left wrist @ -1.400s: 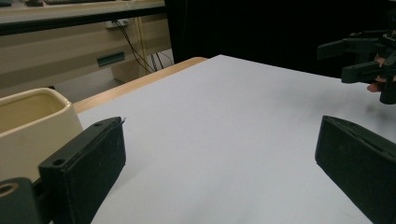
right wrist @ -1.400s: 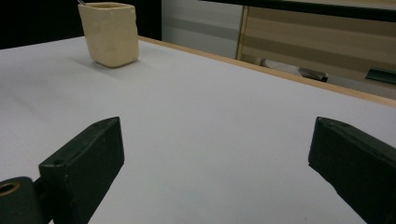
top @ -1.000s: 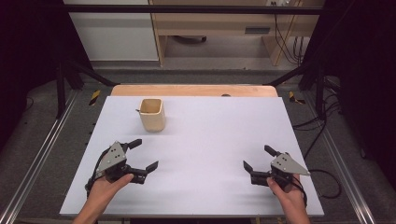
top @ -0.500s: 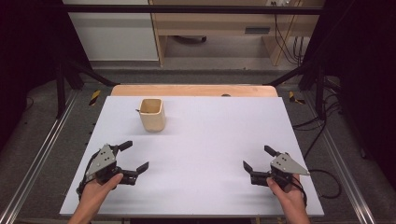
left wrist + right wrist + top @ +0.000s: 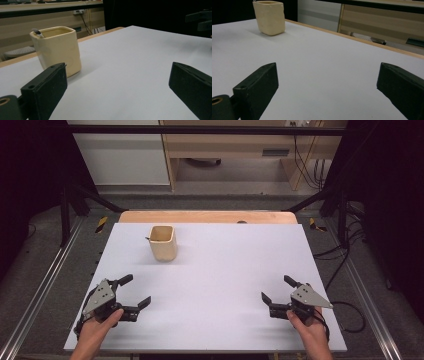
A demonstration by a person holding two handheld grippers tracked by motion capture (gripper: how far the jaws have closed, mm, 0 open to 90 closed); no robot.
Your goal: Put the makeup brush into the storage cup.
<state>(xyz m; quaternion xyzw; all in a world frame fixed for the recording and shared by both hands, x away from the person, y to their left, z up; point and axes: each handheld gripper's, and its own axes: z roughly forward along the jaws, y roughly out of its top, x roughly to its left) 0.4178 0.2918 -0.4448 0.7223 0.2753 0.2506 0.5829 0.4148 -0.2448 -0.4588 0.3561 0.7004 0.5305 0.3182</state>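
Surface (image 5: 220,285): plain pale lilac-white sheet, no pattern; light wood edge along far side. Cup (image 5: 163,242): cream-yellow, unpatterned, with a small grey tip at its rim. Left gripper (image 5: 134,292): black jaws, grey top plate. Right gripper (image 5: 278,289): same black and grey. Floor: grey, with yellow-black striped markers by the far corners.

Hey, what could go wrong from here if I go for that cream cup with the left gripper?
The cup stands free on the white table, so a jaw that bumps its side might push or tip it instead of gripping. A small utensil tip sticks above the rim and could be knocked out. The left gripper and right gripper are both open and apart from the cup, so the reach needs care.
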